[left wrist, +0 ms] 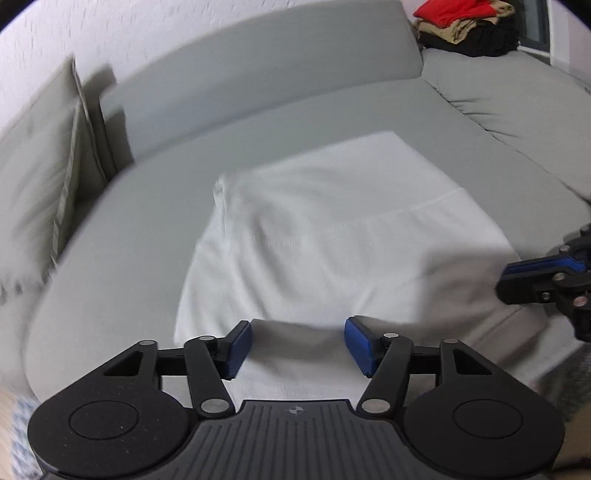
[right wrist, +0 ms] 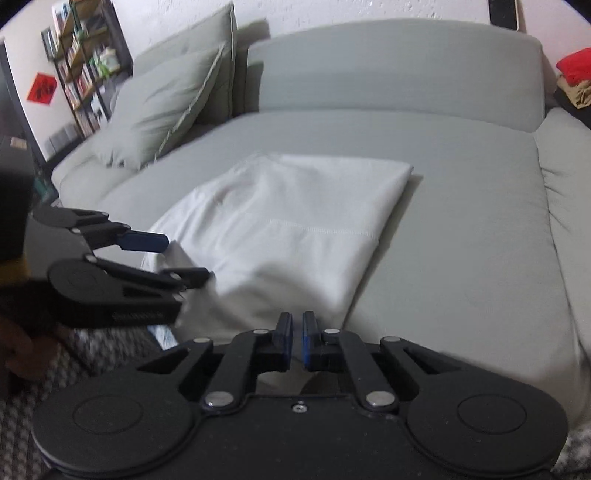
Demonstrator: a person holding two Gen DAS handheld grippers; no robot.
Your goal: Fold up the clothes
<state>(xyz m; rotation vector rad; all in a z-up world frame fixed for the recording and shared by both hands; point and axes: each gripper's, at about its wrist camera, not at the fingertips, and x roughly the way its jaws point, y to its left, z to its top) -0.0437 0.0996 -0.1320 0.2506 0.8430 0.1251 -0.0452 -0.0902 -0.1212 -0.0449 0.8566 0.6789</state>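
A white garment [left wrist: 332, 229] lies folded into a rough rectangle on the grey sofa seat [left wrist: 147, 221], a stitched hem line running across it. My left gripper [left wrist: 299, 347] stands open over the garment's near edge with nothing between its blue pads. In the right wrist view the same left gripper [right wrist: 173, 258] sits at the left edge of the white garment [right wrist: 295, 214], its lower finger against the cloth. My right gripper [right wrist: 297, 339] is shut to a thin slit just over the near hem. The right gripper [left wrist: 517, 277] also shows at the garment's right corner.
A pile of red, tan and black clothes [left wrist: 465, 26] rests on the far right of the sofa [right wrist: 461, 221]. Grey cushions [right wrist: 166, 107] lean at the left end. A bookshelf [right wrist: 81, 62] stands beyond them. A patterned rug [right wrist: 92, 354] lies below the seat edge.
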